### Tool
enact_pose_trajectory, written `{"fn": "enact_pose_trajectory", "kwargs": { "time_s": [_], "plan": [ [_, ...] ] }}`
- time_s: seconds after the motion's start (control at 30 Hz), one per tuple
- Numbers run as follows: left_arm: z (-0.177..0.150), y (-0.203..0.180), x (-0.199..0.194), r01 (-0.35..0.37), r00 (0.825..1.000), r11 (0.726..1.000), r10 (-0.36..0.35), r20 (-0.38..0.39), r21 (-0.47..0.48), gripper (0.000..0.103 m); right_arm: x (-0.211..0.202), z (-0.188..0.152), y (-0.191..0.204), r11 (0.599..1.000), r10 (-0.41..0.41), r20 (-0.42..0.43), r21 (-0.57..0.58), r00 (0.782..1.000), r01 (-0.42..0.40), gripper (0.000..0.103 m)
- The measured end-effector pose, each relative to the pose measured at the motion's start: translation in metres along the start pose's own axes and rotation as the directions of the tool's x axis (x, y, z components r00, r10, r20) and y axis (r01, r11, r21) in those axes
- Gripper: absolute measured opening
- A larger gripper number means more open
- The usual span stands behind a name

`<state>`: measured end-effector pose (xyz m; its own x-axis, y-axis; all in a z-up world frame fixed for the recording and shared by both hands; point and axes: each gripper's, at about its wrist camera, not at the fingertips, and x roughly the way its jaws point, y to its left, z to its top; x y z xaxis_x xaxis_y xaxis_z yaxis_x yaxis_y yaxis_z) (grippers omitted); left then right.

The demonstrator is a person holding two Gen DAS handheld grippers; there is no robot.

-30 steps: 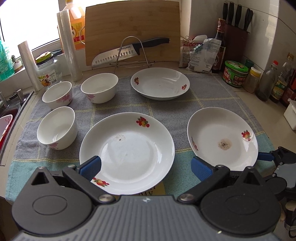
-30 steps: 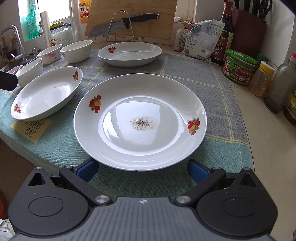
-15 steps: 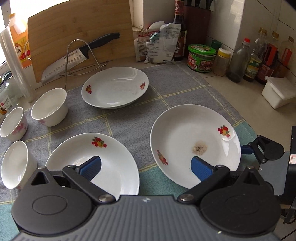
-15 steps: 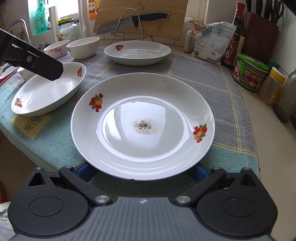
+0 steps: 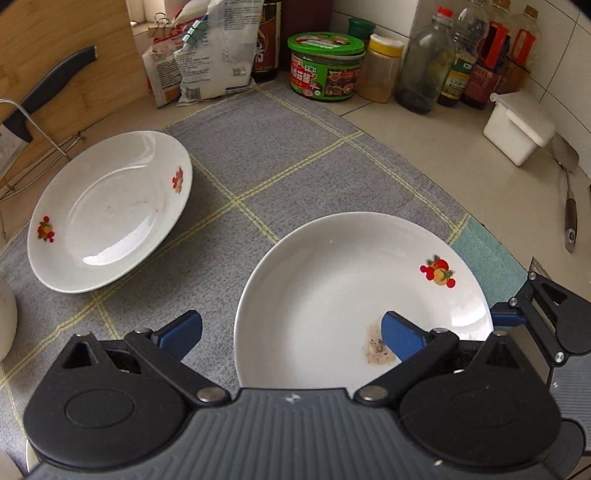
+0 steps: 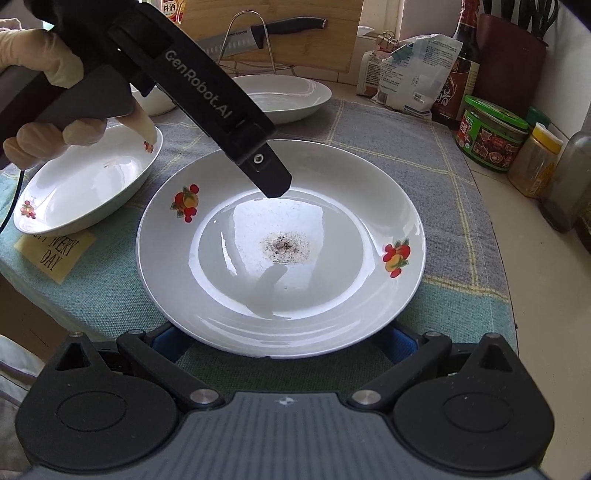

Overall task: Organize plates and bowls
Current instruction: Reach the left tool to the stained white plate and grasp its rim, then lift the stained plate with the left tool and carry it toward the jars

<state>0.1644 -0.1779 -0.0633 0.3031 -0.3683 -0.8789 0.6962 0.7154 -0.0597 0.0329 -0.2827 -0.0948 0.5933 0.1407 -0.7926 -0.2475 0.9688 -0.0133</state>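
Observation:
A white plate with a dark stain (image 6: 280, 243) lies on the checked cloth (image 6: 436, 155). My right gripper (image 6: 284, 341) stands open at its near rim, and the rim hides both blue pads. In the left wrist view the same plate (image 5: 351, 288) is lower right, with my right gripper's blue finger (image 5: 504, 319) at its right edge. My left gripper (image 5: 291, 336) is open above the plate's left rim, one pad over the plate and one over the cloth. A second plate (image 5: 110, 214) lies at the left. My left gripper (image 6: 275, 186) hovers over the stained plate's far side.
A gloved hand (image 6: 48, 70) holds the left gripper. Another plate (image 6: 85, 184) sits at left above a yellow note (image 6: 51, 254), and a third plate (image 6: 284, 96) at the back. A green-lidded jar (image 5: 325, 66), bottles (image 5: 424, 62), a white box (image 5: 517, 125) and a knife (image 6: 266, 33) line the counter.
My left gripper swung right, from over the left plate to over the stained plate. My right gripper moved forward until the plate's near rim covered its pads.

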Motion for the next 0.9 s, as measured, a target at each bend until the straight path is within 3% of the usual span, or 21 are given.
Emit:
{"fn": "enact_pose_trajectory", "kwargs": {
  "time_s": [0.47, 0.53, 0.77, 0.9],
  "plan": [
    [0.011, -0.002, 0.036, 0.165, 0.983, 0.974, -0.149, -0.106, 0.157, 0.102, -0.005, -0.009, 0.005, 0.998, -0.042, 0.052, 0.051, 0.998, 0.04, 0.103],
    [0.013, -0.001, 0.035, 0.212, 0.973, 0.967, -0.196, -0.119, 0.144, 0.102, -0.005, -0.008, 0.006, 0.998, -0.046, 0.047, 0.054, 0.998, 0.044, 0.103],
    [0.014, 0.001, 0.036, 0.241, 0.966, 0.956, -0.22, -0.133, 0.169, 0.102, -0.005, -0.01, 0.006, 0.999, -0.033, 0.058, 0.036, 0.998, 0.031, 0.103],
    [0.011, 0.0, 0.035, 0.252, 0.965, 0.939, -0.225, -0.139, 0.233, 0.102, -0.005, -0.008, 0.006, 0.999, -0.026, 0.052, 0.025, 0.998, 0.024, 0.103]
  ]
}}
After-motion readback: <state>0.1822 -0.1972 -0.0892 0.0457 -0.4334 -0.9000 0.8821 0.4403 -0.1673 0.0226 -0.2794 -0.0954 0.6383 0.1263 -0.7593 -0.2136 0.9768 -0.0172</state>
